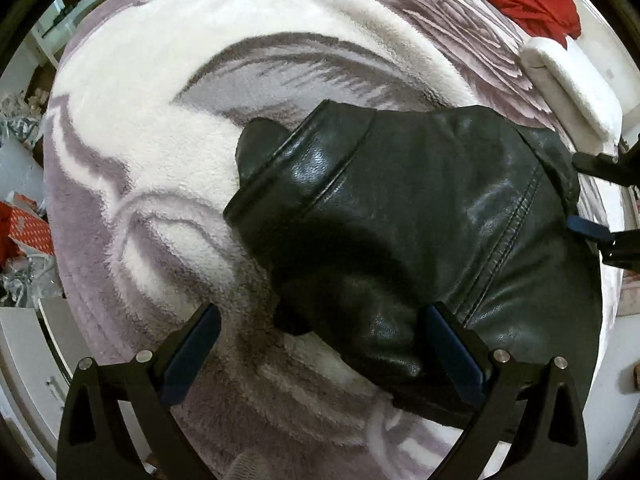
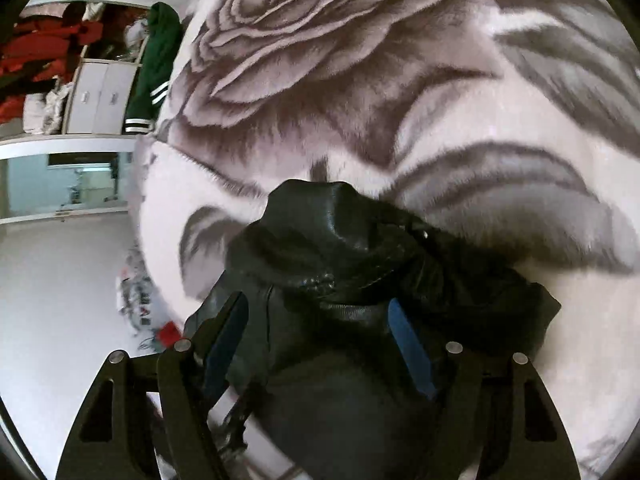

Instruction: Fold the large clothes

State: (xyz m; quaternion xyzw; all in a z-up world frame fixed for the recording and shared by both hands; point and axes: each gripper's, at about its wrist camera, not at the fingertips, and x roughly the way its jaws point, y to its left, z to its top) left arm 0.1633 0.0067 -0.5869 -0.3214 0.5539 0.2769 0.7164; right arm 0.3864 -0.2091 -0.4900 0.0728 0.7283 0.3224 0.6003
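Jacket (image 1: 400,216) leather lies bunched on blanket (image 1: 140,152) between both spread, released claws, left (image 1: 324,344) and right (image 2: 320,340).

Left tongs (image 1: 320,354): two matte black fingers, each a curved plate with a triangular cutout near the base. Two round silver pin heads on each finger. Inner faces carry dark blue flat pads (image 1: 454,352).

Right tongs (image 2: 320,342): same build, black curved plates, triangular cutouts, paired silver pins, blue pads (image 2: 410,346) on the inner faces. The right pad reads brighter blue than the left one, which sits in shade.

No cables, sleeves or markings visible.
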